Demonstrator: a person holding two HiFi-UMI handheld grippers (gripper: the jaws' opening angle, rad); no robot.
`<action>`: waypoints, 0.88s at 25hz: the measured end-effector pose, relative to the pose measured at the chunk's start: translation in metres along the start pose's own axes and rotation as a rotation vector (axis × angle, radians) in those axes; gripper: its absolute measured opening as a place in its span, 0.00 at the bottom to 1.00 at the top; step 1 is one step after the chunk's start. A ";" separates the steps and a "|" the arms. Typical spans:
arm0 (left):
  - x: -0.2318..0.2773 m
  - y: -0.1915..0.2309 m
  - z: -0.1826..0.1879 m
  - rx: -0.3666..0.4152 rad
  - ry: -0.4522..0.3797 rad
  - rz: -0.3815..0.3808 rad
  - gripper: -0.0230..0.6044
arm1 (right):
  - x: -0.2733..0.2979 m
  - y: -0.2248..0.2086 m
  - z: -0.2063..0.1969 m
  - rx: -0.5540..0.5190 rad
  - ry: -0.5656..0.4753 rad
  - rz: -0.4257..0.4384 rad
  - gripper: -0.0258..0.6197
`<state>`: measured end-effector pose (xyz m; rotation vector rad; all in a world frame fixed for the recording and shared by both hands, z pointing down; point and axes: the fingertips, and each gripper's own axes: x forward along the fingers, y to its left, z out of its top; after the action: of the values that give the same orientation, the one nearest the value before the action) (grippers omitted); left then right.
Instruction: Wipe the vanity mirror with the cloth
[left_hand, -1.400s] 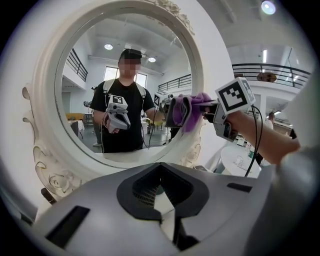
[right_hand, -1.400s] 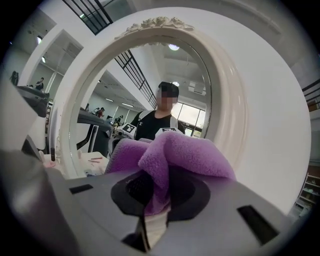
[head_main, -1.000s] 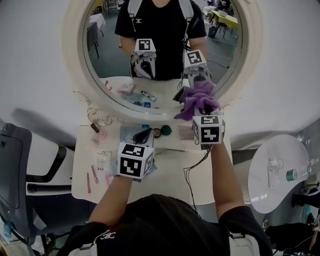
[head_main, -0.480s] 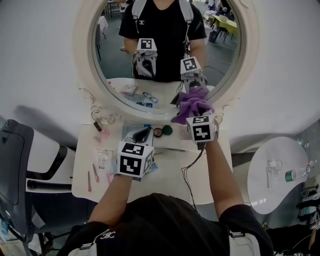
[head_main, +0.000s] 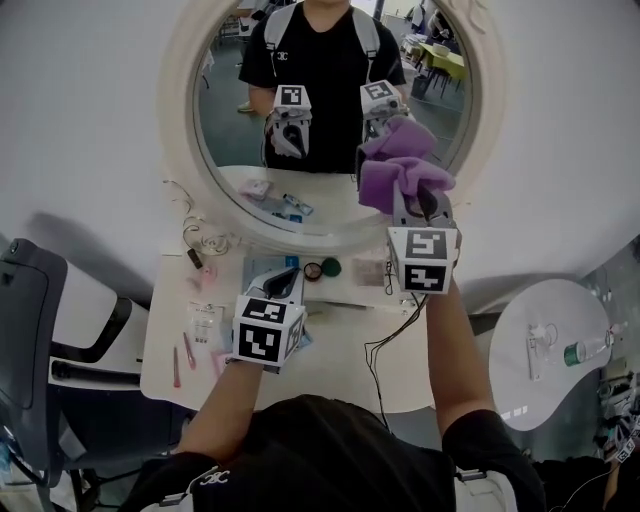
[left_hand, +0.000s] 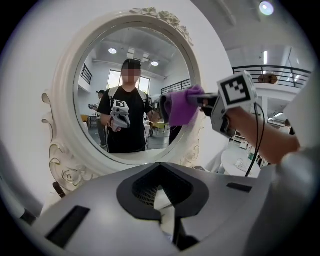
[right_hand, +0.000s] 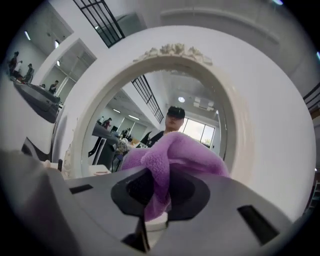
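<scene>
- While the right arm reaches forward and up at nearly full stretch, the right gripper (head_main: 414, 203) points at the lower right part of the vanity mirror (head_main: 232, 150).
- Its jaws are clamped on a purple cloth (head_main: 400, 170). In the right gripper view the cloth (right_hand: 175, 155) fills the gap of the gripper (right_hand: 155, 216) and bunches out over the top.
- The cloth meets its own reflection on the glass, close to the frame's right inner edge, so it looks pressed to the mirror.
- The left arm is bent and held low. The left gripper (head_main: 288, 278) hangs over the vanity table (head_main: 335, 355), aimed toward the mirror's lower rim.
- In the left gripper view its jaws (left_hand: 166, 222) are drawn together with nothing between them.
- The cloth is a fleecy, soft pile, crumpled into a thick wad with a fold hanging down between the jaws.
- The mirror is an oval of glass in a cream frame with moulded roses and scrollwork. The table is a plain white top.
- In the head view the mirror's top is cut off, and the right jaw tips are buried in the cloth.
- The small items scattered on the table are too small to name.
</scene>
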<state>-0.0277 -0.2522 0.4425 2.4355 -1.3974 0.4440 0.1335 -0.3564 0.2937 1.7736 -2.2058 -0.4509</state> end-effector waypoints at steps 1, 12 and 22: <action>-0.001 -0.001 -0.001 0.001 0.000 -0.001 0.05 | -0.003 -0.008 0.023 -0.017 -0.041 -0.010 0.12; -0.010 0.008 0.003 -0.019 -0.025 0.012 0.05 | 0.007 -0.087 0.176 -0.147 -0.208 -0.101 0.12; -0.004 0.019 -0.003 -0.039 -0.008 0.019 0.05 | 0.019 -0.097 0.186 -0.197 -0.234 -0.178 0.12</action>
<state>-0.0469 -0.2572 0.4451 2.3976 -1.4207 0.4080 0.1416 -0.3810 0.0852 1.8978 -2.0691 -0.9250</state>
